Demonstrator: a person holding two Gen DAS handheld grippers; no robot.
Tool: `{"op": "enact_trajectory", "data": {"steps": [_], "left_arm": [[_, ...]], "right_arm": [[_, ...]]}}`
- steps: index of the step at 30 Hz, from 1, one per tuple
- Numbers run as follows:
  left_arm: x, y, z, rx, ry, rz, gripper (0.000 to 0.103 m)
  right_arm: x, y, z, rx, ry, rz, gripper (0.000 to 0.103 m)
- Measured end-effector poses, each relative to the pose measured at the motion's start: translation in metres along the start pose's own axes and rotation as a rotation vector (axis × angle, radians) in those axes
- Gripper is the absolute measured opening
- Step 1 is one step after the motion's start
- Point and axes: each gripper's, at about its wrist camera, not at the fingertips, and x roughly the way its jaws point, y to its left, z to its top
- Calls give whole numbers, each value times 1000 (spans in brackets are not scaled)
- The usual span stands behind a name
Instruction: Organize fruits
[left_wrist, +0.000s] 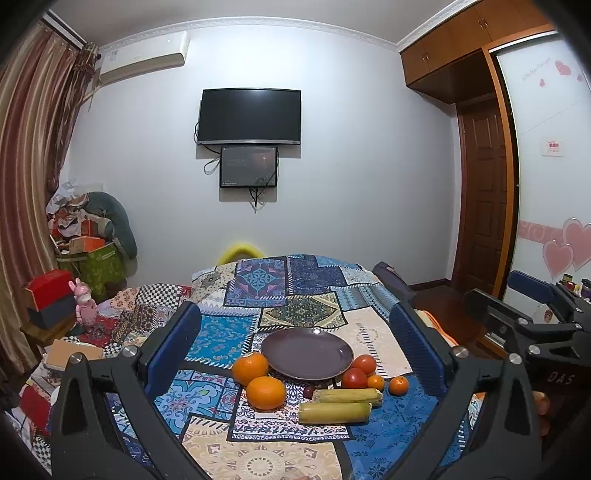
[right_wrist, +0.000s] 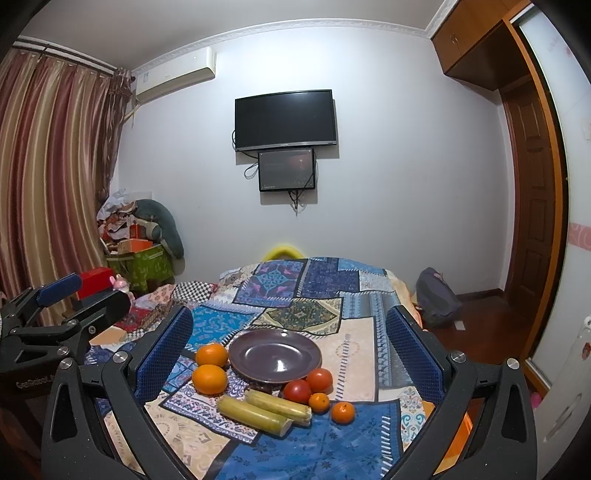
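An empty dark purple plate (left_wrist: 307, 353) (right_wrist: 275, 355) sits on a patchwork cloth. Left of it lie two large oranges (left_wrist: 266, 393) (right_wrist: 209, 379). Right of it are two red tomatoes (left_wrist: 354, 378) (right_wrist: 297, 390) and two small tangerines (left_wrist: 398, 385) (right_wrist: 342, 412). Two yellow-green sugarcane pieces (left_wrist: 334, 412) (right_wrist: 255, 413) lie in front, with a small dark fruit (left_wrist: 308, 391) by the plate. My left gripper (left_wrist: 295, 350) and right gripper (right_wrist: 290, 350) are open and empty, held above and short of the fruit.
The patchwork cloth (left_wrist: 258, 454) (right_wrist: 325, 454) covers a table or bed. Boxes and a pink toy (left_wrist: 85, 306) crowd the left side. A grey backpack (right_wrist: 437, 301) lies on the wooden floor at right. The other gripper shows at each view's edge (left_wrist: 524, 325) (right_wrist: 55, 317).
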Motion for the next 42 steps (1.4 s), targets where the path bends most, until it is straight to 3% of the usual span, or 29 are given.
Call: {"op": "enact_trajectory", "data": {"steps": [7, 13, 17, 26, 36, 42], "left_arm": [[15, 9, -6, -31, 37, -6, 101], [38, 25, -15, -71, 108, 12, 85], [56, 39, -24, -101, 160, 30, 84], [103, 68, -44, -87, 297, 51, 84], [156, 79, -72, -38, 458, 37, 84], [182, 87, -93, -58, 526, 34, 84]], "right_arm": [[16, 0, -8, -10, 45, 6, 102], [35, -2, -16, -3, 116, 39, 84], [53, -5, -20, 12, 173, 76, 69], [101, 3, -36, 2, 298, 135, 48], [159, 20, -56, -14, 428, 211, 48], [183, 32, -71, -13, 505, 267, 48]]}}
